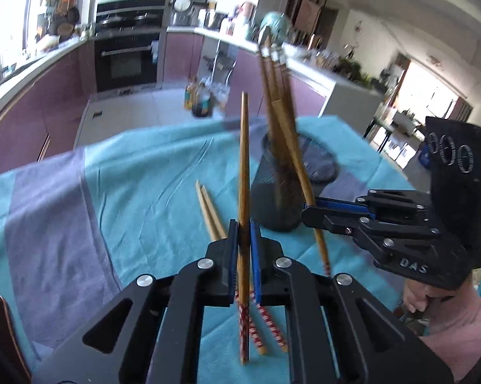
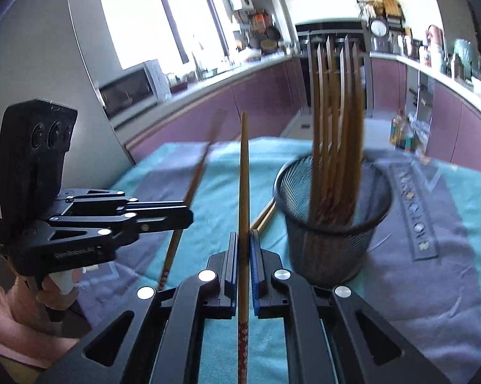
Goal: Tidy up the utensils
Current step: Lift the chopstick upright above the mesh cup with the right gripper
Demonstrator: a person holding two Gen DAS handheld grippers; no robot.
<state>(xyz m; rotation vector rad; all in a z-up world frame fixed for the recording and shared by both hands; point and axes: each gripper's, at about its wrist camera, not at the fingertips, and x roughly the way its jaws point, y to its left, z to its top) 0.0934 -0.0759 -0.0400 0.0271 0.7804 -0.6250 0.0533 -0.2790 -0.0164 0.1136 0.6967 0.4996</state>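
Note:
My left gripper (image 1: 243, 228) is shut on a wooden chopstick (image 1: 244, 160) with a red patterned end, held above the cloth and pointing away from me. To its right, my right gripper (image 1: 307, 214) is shut on another chopstick (image 1: 320, 246) that slants beside the black mesh holder (image 1: 274, 204). In the right wrist view the right gripper (image 2: 243, 235) clamps its chopstick (image 2: 244, 176), and the left gripper (image 2: 188, 215) holds its own chopstick (image 2: 176, 236) at the left. Several chopsticks (image 2: 333, 121) stand in the holder (image 2: 330, 243). Two chopsticks (image 1: 210, 211) lie on the cloth.
A teal and grey tablecloth (image 1: 138, 176) covers the table. A grey patterned mat (image 2: 416, 224) lies right of the holder. Bottles (image 1: 200, 99) stand on the kitchen floor beyond the table's far edge. Purple cabinets and an oven (image 1: 128, 54) line the walls. A person's hand (image 2: 58, 288) grips the left tool.

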